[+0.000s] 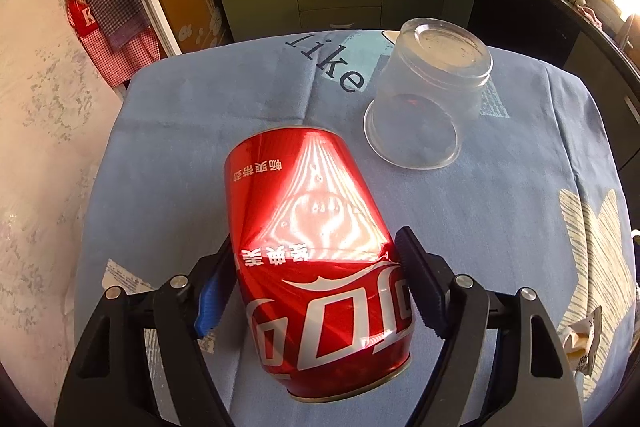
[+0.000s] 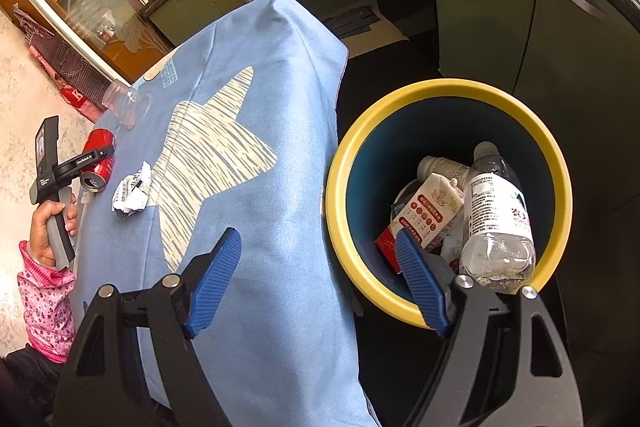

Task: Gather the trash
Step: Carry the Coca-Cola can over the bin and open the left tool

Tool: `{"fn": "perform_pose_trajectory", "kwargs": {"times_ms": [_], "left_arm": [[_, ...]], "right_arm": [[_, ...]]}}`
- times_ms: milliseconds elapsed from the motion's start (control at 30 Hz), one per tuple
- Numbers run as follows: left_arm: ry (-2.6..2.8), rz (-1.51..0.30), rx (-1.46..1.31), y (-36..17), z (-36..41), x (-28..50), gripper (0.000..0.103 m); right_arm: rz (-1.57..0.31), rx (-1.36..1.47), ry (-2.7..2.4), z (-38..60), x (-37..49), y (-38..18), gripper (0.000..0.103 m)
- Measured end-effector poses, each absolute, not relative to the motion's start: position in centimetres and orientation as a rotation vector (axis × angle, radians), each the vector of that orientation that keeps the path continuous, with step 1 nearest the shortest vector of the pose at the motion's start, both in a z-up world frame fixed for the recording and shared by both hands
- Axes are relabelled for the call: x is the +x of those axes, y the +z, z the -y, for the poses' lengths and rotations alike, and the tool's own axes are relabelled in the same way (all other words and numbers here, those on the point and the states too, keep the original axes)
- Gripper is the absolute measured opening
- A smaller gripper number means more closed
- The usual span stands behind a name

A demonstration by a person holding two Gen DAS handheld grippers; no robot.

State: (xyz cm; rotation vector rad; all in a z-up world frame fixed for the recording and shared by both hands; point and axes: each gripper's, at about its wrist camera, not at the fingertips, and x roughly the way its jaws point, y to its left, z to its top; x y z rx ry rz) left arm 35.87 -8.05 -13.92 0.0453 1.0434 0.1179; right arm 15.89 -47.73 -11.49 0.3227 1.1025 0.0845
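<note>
The left claw (image 1: 316,275) straddles a dented red can (image 1: 316,247) lying on its side on the blue-clothed bench (image 1: 500,227); its pads sit against the can's sides, though I cannot tell how hard they press, and the left pad is mostly hidden behind the can. No earlier moment is on hand to compare. Beyond the can, to the right, a clear plastic cup (image 1: 428,95) lies tipped over. A crumpled wrapper (image 2: 132,193) sits near the can; from the left wrist only its edge shows at the right border. The right claw (image 2: 320,279) is spread, pinching nothing, above the bench edge and a yellow-rimmed bin (image 2: 340,155) holding a bottle (image 2: 498,203) and a carton (image 2: 428,211); what lies beneath them is hard to make out.
</note>
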Motion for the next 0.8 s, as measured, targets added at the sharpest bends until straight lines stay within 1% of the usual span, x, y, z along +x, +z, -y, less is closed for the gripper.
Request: {"fn": "perform_pose_trajectory", "kwargs": {"times_ms": [167,433,633,800], "left_arm": [[0.074,-1.006,0.063,-12.5,8.6,33.5,0.075],[-0.05,-0.921,0.146,-7.9,12.1,27.9,0.075],[-0.255,-0.884,0.25,-4.9,18.9,23.2,0.075],[-0.475,-0.889,0.319,-4.6,26.8,20.6,0.076]], "right_arm": [[-1.101,0.316,0.088,47.3,15.7,-11.2,0.075],[-1.078,0.312,0.091,47.1,15.0,-10.4,0.075],[-1.043,0.331,0.062,48.6,13.2,-9.6,0.075],[-0.997,0.349,-0.015,51.4,10.7,-8.4,0.075]]}}
